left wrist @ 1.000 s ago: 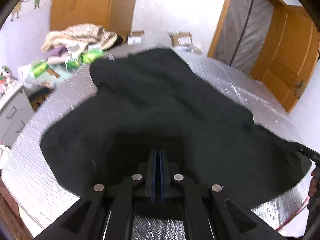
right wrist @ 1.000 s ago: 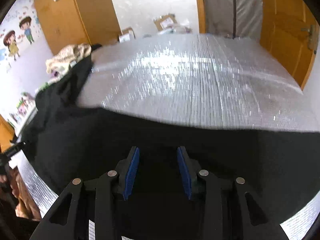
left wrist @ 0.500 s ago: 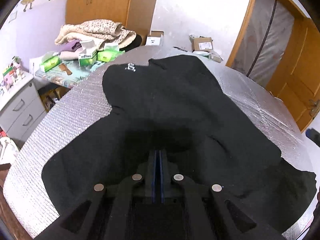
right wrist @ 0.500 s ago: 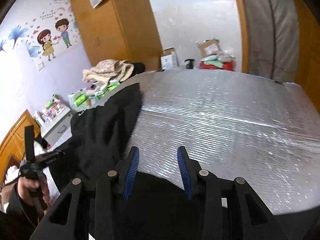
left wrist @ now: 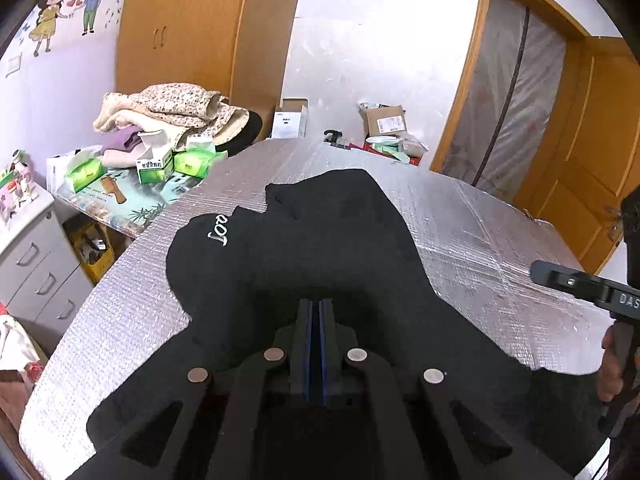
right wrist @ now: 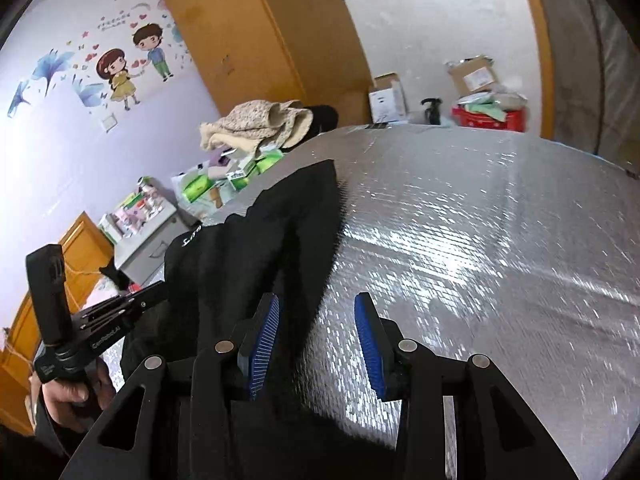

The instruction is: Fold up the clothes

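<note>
A black garment point(left wrist: 328, 240) with white lettering lies on the silver padded table point(left wrist: 480, 240). My left gripper point(left wrist: 316, 304) sits low over the garment's near part, jaws shut, and the cloth bunches darkly at its tips. In the right wrist view the left gripper point(right wrist: 160, 292), held in a hand point(right wrist: 68, 392), meets the garment's point(right wrist: 256, 248) raised left edge. My right gripper point(right wrist: 316, 320) stands open above the garment's right border. Its left pad is over black cloth, its right pad over bare silver table point(right wrist: 460, 220), and nothing is pinched.
Left of the table stand a heap of blankets point(left wrist: 168, 108), green tissue boxes point(left wrist: 156, 166) and a grey drawer unit point(left wrist: 32, 264). Cardboard boxes point(left wrist: 386, 120) sit past the far edge. A wooden door point(left wrist: 592, 160) is at the right.
The right gripper, still open, has swung from above the spread cloth to its right border. The left gripper stayed shut and drew back; the white lettering now shows.
</note>
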Action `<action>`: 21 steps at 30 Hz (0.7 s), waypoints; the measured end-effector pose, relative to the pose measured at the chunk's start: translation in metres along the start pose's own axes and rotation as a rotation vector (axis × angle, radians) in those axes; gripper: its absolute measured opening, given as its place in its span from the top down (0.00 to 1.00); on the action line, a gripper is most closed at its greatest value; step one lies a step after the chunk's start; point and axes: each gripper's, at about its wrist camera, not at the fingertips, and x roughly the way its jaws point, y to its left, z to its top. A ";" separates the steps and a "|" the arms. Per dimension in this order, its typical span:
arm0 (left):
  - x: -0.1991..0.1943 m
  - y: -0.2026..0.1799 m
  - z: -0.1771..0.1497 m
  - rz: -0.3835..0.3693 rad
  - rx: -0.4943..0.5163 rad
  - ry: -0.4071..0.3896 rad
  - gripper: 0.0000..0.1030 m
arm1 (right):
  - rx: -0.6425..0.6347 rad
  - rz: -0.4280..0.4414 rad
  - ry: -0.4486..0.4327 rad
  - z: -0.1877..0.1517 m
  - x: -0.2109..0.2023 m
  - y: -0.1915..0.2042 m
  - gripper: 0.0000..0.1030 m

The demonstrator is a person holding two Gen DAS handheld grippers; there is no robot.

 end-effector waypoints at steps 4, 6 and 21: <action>0.012 -0.003 0.001 -0.003 0.003 0.025 0.98 | 0.004 0.012 0.054 0.017 0.030 -0.005 0.60; 0.018 -0.003 0.000 -0.003 0.004 0.035 0.98 | 0.002 0.002 0.088 0.023 0.048 -0.007 0.60; 0.044 0.008 -0.001 0.007 -0.023 0.071 0.98 | -0.004 -0.007 0.193 0.048 0.157 -0.013 0.60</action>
